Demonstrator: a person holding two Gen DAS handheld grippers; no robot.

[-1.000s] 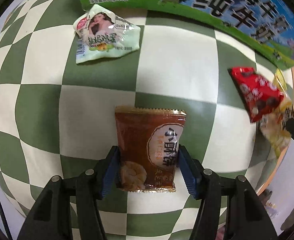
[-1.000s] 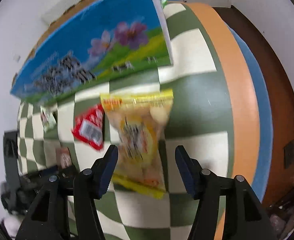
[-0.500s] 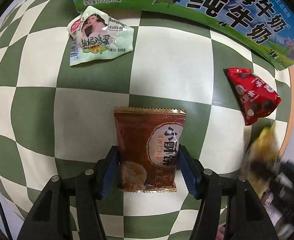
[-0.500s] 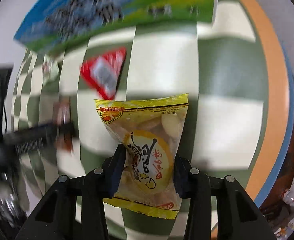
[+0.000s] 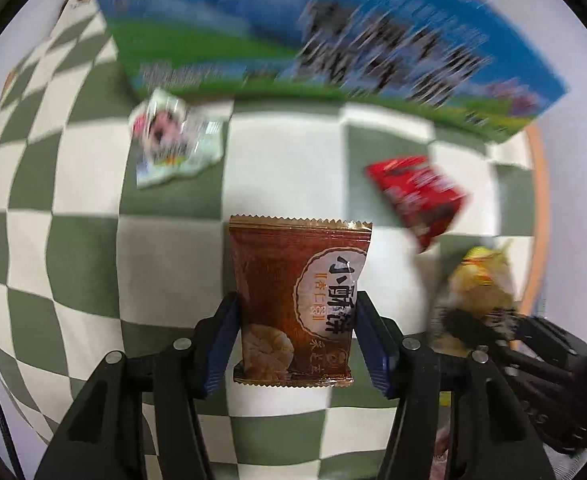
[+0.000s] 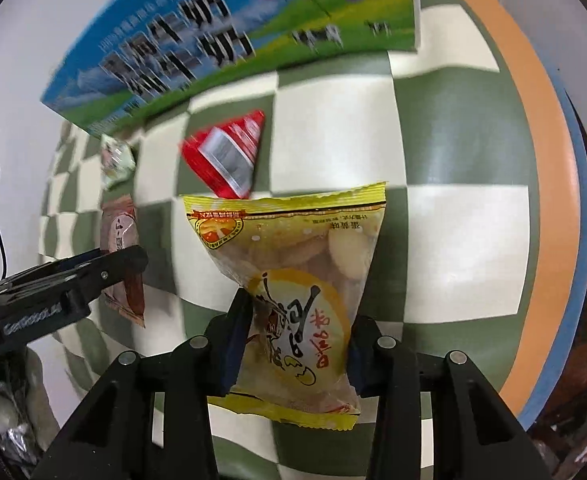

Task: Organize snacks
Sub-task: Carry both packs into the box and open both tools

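Note:
My left gripper (image 5: 296,340) is shut on a brown snack packet (image 5: 298,292) and holds it upright above the checkered cloth. My right gripper (image 6: 295,344) is shut on a yellow snack packet (image 6: 293,272), lifted off the cloth. The yellow packet also shows blurred at the right of the left wrist view (image 5: 479,284), and the brown packet shows in the right wrist view (image 6: 123,264). A red packet (image 5: 417,196) (image 6: 227,154) and a pale green packet (image 5: 173,142) (image 6: 115,158) lie on the cloth.
A big blue-and-green milk carton box (image 5: 313,40) (image 6: 229,36) stands along the far side of the green-and-white checkered tablecloth (image 5: 85,264). The table's orange and blue edge (image 6: 549,184) runs down the right.
Both grippers have lifted with their packets. The left view has tilted up toward the box and is blurred. The right gripper, shut on the yellow packet, has come closer beside the left.

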